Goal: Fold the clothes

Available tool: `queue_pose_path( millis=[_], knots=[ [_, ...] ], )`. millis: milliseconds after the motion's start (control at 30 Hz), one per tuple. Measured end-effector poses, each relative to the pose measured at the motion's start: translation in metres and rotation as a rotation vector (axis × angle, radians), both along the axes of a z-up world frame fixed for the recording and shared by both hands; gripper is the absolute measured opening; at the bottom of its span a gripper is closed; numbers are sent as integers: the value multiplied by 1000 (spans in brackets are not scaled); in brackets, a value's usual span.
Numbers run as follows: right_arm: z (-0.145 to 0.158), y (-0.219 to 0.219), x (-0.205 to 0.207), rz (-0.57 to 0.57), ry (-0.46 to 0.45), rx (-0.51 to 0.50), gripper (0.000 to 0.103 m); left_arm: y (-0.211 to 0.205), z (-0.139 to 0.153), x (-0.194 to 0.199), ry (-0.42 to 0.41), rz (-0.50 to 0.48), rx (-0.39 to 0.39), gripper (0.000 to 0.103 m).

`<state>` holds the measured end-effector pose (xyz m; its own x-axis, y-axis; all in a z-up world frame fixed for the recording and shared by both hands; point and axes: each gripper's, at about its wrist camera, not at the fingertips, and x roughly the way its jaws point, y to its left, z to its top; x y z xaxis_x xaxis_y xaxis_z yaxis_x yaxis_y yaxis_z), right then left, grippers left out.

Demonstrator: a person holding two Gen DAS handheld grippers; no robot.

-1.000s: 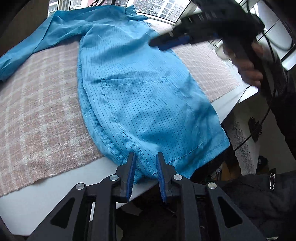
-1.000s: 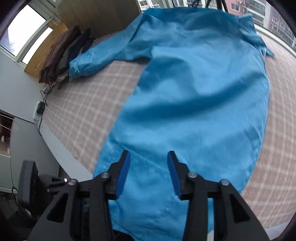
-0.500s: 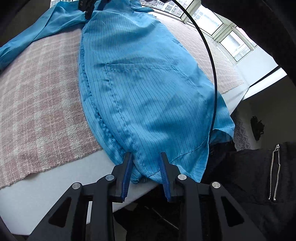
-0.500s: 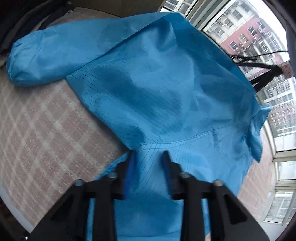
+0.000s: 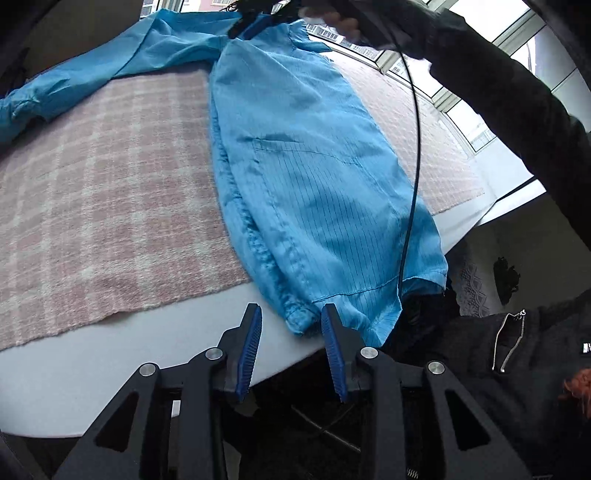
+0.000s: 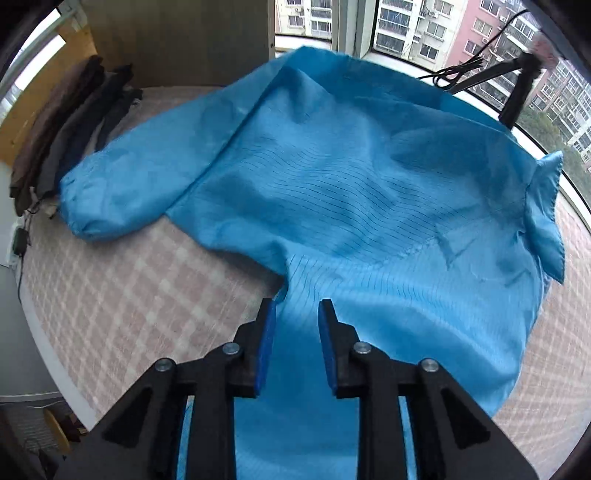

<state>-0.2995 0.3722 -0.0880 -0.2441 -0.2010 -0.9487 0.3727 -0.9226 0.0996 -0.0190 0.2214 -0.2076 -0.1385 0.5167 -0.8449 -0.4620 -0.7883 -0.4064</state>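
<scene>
**Blue coat spread on plaid cloth, both grippers parting over it**

Left wrist view. Left gripper [image 5: 291,334] low at the near table edge, jaws opening, nothing pinched between the blue pads [image 5: 250,350]. Blue striped coat [image 5: 314,177] stretched away ahead of the fingers, its crumpled hem corner lying in the gap by the right-hand pad, apparently free; contact with that pad not certain. Pink plaid cloth [image 5: 99,206] beneath the coat, spreading left of the fingers; bare white table edge [image 5: 110,354] just ahead of the left finger. Black cable [image 5: 413,155] hanging down across the coat's right side, crossing the line of sight ahead and right of the fingers. Dark sleeve [image 5: 517,99] of the person arching overhead at upper right, with a hand [image 5: 343,22] and the right gripper [image 5: 258,26] far ahead at the collar end. Black zipped jacket [image 5: 517,354] right of the fingers, off the table.

Right wrist view. Right gripper [image 6: 296,332] with jaws opening, pads apart, coat fabric lying under and between them, not clamped. One long sleeve [image 6: 147,184] of the coat reaching out ahead and left of the fingers; collar flap [image 6: 546,214] far right. Pile of dark folded clothes [image 6: 66,125] well ahead and left, beyond the cuff. Black stand [image 6: 517,88] ahead and right, by the window.

No containers in sight.
</scene>
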Motion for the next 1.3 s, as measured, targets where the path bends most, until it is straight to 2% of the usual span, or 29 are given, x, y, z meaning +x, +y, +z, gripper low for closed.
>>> queue_pose_path(
  millis=[33, 67, 100, 167, 233, 333, 400, 467, 533, 633, 700, 867, 900, 933, 967, 1033, 1133, 1200, 1300],
  knots=[
    [15, 11, 20, -2, 6, -36, 25, -3, 3, -1, 0, 1, -3, 32],
    [30, 21, 41, -2, 14, -68, 31, 0, 3, -3, -6, -5, -4, 32],
    [43, 30, 67, 4, 27, -83, 40, 4, 3, -4, -13, -16, -5, 32],
    [61, 55, 123, 20, 63, -89, 48, 12, 1, -2, -22, -49, -4, 32],
    [62, 81, 182, 23, 76, -70, 48, 26, -1, -2, -21, -91, -4, 32],
    [33, 115, 263, -55, 30, -97, 48, 46, -5, -4, -17, -143, -21, 32],
    [10, 116, 305, -80, -6, -106, 48, 56, -11, -4, -23, -175, -29, 32],
    [-9, 95, 333, -50, -15, -163, 48, 60, -14, -4, -22, -206, -46, 32],
    [-22, 60, 349, 36, -8, -205, 48, 58, -12, -7, 3, -197, -96, 32],
    [-38, 4, 362, 159, 36, -151, 48, 37, 3, -12, 43, -152, -108, 32],
    [-48, -24, 364, 197, 33, -132, 48, 18, 11, -16, 56, -103, -122, 32],
    [-68, -59, 356, 257, 43, -38, 48, -12, 17, -13, 71, -27, -129, 32],
    [-73, -61, 352, 260, 31, -33, 42, -12, 16, -11, 75, -25, -127, 32],
    [-76, -56, 346, 245, -3, -61, 32, -11, 14, -9, 77, -26, -120, 32],
    [-80, -52, 341, 231, -37, -89, 9, -11, 13, -7, 76, -30, -108, 32],
    [-80, -38, 328, 178, -89, -170, 7, -11, 13, -3, 78, -48, -86, 32],
    [-69, -9, 310, 75, -119, -285, 6, 0, 8, 1, 80, -89, -72, 32],
    [-60, 8, 299, 1, -140, -399, 6, 7, 5, 2, 77, -108, -68, 32],
    [-53, 8, 290, -39, -151, -489, 6, 6, 6, 6, 83, -118, -68, 32]
  ],
)
